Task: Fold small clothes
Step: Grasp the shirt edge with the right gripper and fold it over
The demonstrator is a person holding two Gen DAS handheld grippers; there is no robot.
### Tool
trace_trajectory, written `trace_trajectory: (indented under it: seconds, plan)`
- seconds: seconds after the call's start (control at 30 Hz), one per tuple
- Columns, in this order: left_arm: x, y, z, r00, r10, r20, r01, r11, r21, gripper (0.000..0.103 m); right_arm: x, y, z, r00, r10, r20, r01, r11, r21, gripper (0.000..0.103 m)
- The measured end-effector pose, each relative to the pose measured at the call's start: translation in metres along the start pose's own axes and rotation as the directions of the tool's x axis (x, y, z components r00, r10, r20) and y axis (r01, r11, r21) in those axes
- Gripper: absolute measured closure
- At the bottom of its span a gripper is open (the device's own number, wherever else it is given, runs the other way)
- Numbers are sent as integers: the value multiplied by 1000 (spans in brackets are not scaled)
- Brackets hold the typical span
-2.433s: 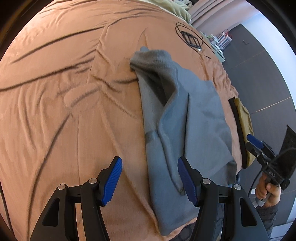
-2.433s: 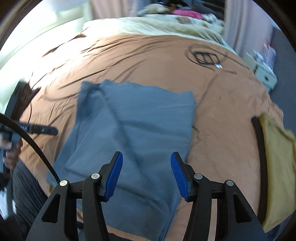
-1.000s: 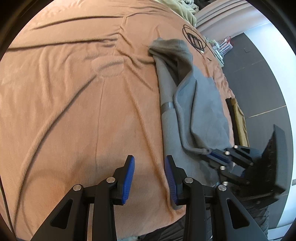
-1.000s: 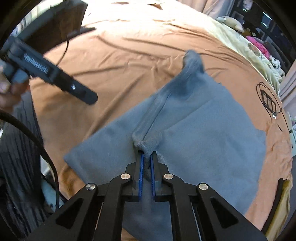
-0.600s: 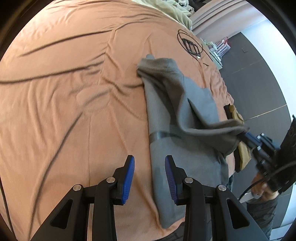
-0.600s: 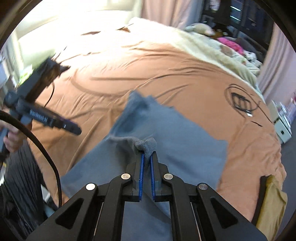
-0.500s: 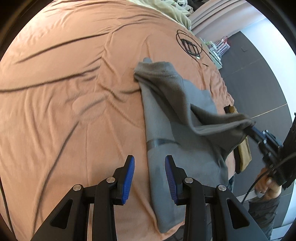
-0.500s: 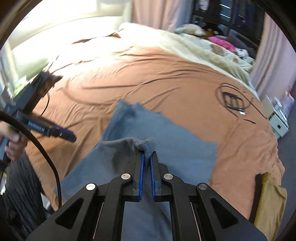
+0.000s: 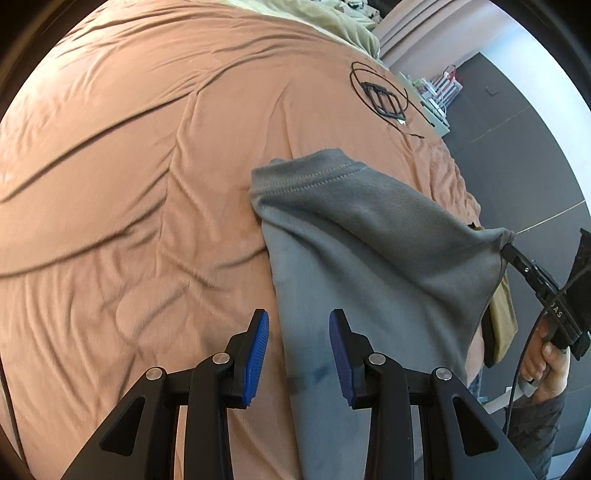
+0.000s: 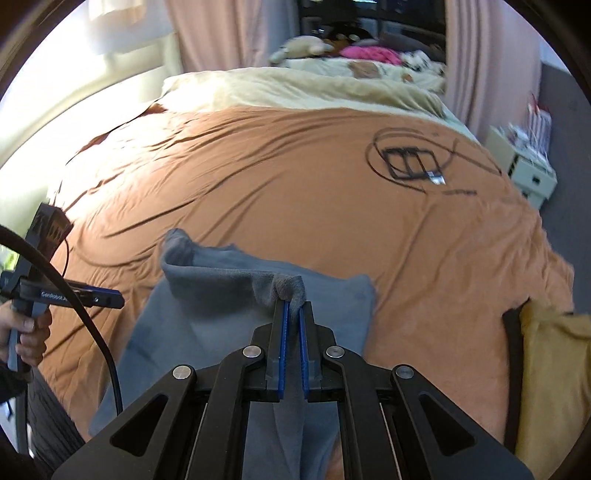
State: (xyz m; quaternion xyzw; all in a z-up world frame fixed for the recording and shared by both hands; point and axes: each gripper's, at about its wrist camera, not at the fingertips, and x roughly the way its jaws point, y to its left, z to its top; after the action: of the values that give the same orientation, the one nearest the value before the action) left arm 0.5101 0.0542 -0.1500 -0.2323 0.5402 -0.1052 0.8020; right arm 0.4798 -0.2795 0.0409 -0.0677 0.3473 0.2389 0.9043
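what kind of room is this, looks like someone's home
Most likely a bedroom in a home. The grey garment lies on a wide bed with a rust-brown cover, a cream blanket bunched at its far end, and pink curtains behind.

We hold the right gripper (image 10: pixel 291 314) pinched tight on a raised fold of grey cloth (image 10: pixel 288 288), lifted above the bed, our right hand (image 9: pixel 546 365) wrapped round its handle. Our left gripper (image 9: pixel 299 343) hangs part-open and empty over the cloth's left edge, left hand (image 10: pixel 26 332) gripping its handle.
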Motion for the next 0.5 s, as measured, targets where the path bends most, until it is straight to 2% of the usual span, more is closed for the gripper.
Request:
trace_trajectory:
  seconds: [0.2,0.5]
  plan:
    - [19,-6,23,1000,19,-4,-19,999,33,67,28,-35,-7,999,26,-31,-21,991,136,102]
    - [47,-14,53,998,56,-14,-54,995,78,67,70,-82,-14,994,77,-77,-49,947,318,103]
